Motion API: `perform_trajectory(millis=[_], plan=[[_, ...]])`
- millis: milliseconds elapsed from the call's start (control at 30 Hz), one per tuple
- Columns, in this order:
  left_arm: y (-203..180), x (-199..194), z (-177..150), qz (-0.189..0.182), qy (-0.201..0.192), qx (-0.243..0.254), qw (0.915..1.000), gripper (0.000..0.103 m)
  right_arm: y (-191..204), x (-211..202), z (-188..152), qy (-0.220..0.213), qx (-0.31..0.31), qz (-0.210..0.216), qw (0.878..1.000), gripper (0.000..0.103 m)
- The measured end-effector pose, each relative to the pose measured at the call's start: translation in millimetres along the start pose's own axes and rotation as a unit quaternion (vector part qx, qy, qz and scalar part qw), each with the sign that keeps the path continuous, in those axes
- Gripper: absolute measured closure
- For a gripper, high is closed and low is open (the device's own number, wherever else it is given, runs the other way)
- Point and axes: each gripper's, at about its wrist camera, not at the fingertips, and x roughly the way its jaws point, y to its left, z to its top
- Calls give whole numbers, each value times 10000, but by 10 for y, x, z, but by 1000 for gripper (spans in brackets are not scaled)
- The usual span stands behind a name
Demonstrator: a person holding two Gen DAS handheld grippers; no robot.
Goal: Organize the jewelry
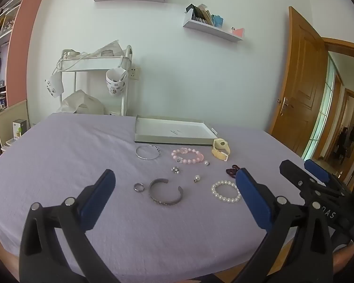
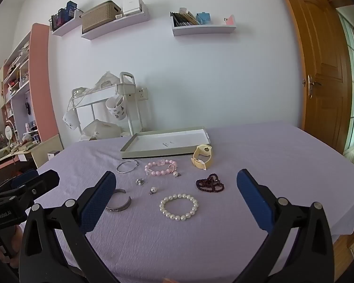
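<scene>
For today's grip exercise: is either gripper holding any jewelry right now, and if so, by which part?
Nothing is held. The left gripper and right gripper both stand open above the cloth, with no piece between their fingers.

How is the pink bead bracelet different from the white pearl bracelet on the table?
The pink bead bracelet lies close to the tray, while the white pearl bracelet lies nearer the grippers. The pink bead bracelet mixes in some clear beads; the white pearl bracelet looks uniform. Both lie flat on the purple cloth as closed loops.
</scene>
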Motion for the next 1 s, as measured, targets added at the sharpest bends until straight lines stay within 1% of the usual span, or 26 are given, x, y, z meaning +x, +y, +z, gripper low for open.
perform_trajectory(millis=[633, 1000], plan=[[3, -36, -15, 16, -17, -12, 10000, 2, 4, -9, 15, -33, -9, 13, 10000, 1], [-11, 11, -12, 12, -8, -15, 10000, 2, 7, -21, 27, -39, -8, -5, 10000, 1]])
